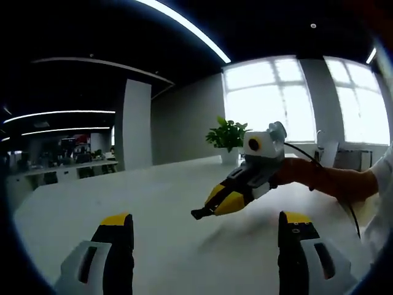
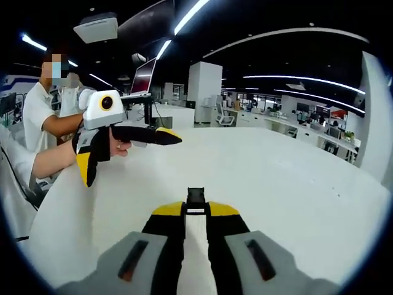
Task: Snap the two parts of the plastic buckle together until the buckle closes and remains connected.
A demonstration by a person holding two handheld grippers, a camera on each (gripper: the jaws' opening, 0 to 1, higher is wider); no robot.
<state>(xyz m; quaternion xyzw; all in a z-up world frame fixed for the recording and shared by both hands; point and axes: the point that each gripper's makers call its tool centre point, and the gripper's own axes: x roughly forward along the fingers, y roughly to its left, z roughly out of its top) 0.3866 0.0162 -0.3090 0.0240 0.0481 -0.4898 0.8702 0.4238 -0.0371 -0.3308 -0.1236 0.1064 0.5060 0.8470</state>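
My right gripper (image 2: 196, 210) is shut on a small black buckle part (image 2: 196, 196) that sticks out past its yellow tips, over the white table (image 2: 276, 178). From the left gripper view, that same right gripper (image 1: 209, 206) comes in from the right, held by a hand, with the black buckle part (image 1: 198, 213) at its tip just above the table (image 1: 153, 196). My left gripper (image 1: 206, 217) is open, its jaws set far apart with nothing between them. In the right gripper view the left gripper (image 2: 133, 160) hangs at the left, its jaws spread wide.
A potted plant (image 1: 228, 135) stands at the table's far edge by bright windows. A person (image 2: 37, 110) in white stands at the left. A dark screen (image 2: 144, 77) rises behind the left gripper. Desks fill the office beyond.
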